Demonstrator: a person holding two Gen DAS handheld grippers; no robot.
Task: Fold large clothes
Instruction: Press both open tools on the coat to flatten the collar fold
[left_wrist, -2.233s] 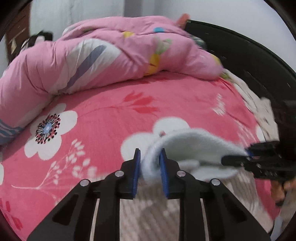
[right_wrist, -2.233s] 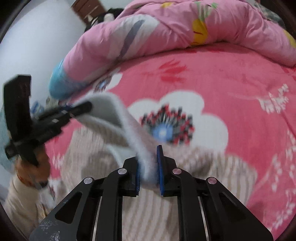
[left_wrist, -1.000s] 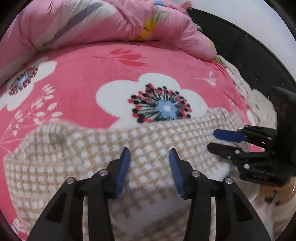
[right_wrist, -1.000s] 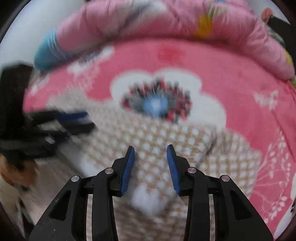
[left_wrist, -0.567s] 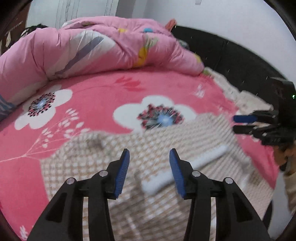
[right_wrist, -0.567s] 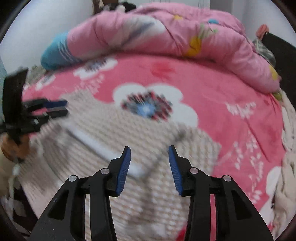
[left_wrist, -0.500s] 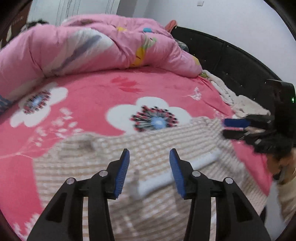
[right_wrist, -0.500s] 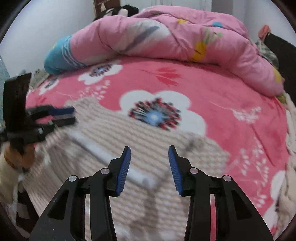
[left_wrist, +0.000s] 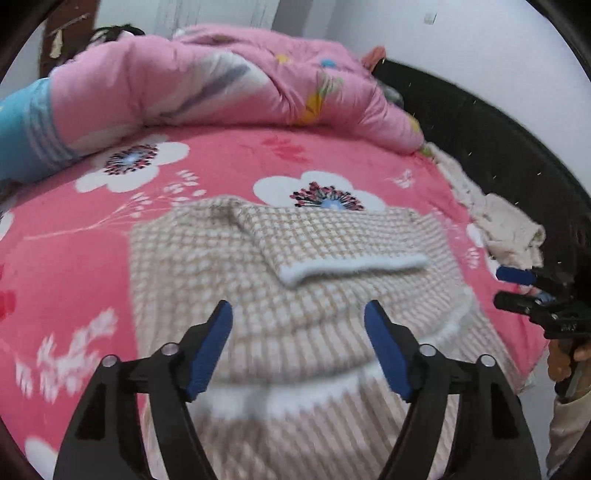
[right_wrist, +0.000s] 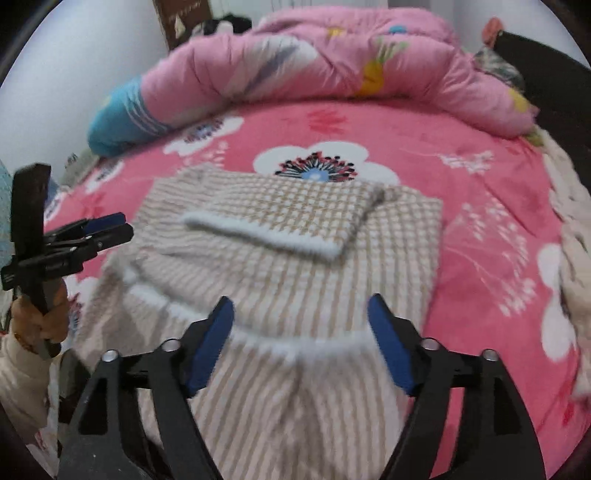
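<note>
Beige-and-white checked garment (left_wrist: 332, 236) with white fleecy trim, on a pink bedsheet (left_wrist: 229, 155) (white flowers, dark-spoked blue centres); pink quilt (left_wrist: 207, 77) behind.

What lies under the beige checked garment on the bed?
The beige checked garment lies flat on the pink floral bedsheet, its white-edged flap folded on top. It covers the lower edge of one white flower; anything else beneath is hidden.

Pink quilt (left_wrist: 221, 85) beyond open bedsheet (left_wrist: 74, 258)
</note>
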